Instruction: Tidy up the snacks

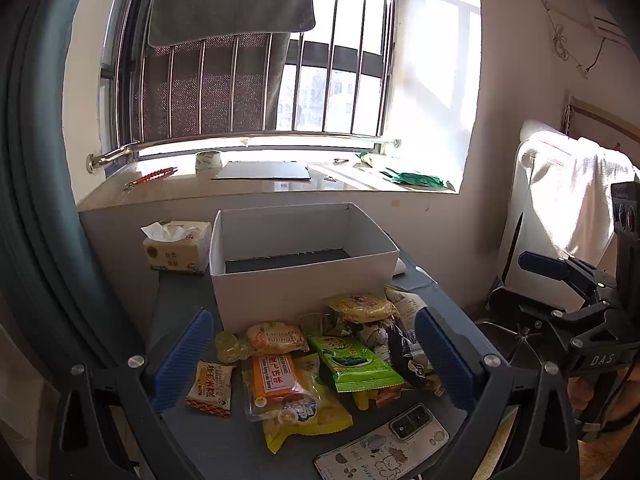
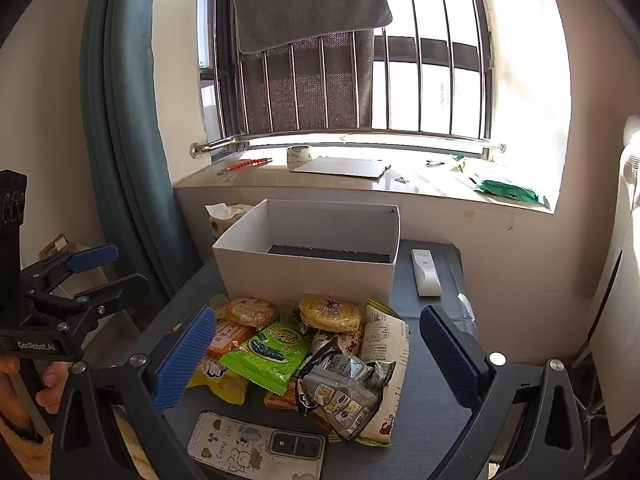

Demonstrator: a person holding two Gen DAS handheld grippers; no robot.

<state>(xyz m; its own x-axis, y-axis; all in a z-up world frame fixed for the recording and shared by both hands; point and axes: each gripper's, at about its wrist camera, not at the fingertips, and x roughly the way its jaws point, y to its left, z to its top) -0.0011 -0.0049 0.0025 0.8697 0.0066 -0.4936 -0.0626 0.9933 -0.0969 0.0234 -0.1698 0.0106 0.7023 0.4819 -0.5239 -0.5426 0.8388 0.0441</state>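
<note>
A pile of snack packets lies on the dark table in front of an open white box (image 1: 296, 276), which also shows in the right wrist view (image 2: 308, 276). In the pile are a green seaweed packet (image 1: 354, 364) (image 2: 268, 354), an orange biscuit packet (image 1: 272, 380), round yellow rice cakes (image 1: 360, 307) (image 2: 330, 312), and a grey crumpled packet (image 2: 340, 388). My left gripper (image 1: 314, 360) is open and empty above the pile. My right gripper (image 2: 316, 360) is open and empty above the pile too. The box holds no snacks that I can see.
A phone in a cartoon case (image 1: 384, 444) (image 2: 256, 448) lies at the table's near edge. A tissue pack (image 1: 176, 246) stands left of the box, and a white remote (image 2: 426, 272) lies right of it. A windowsill lies behind, a curtain at left.
</note>
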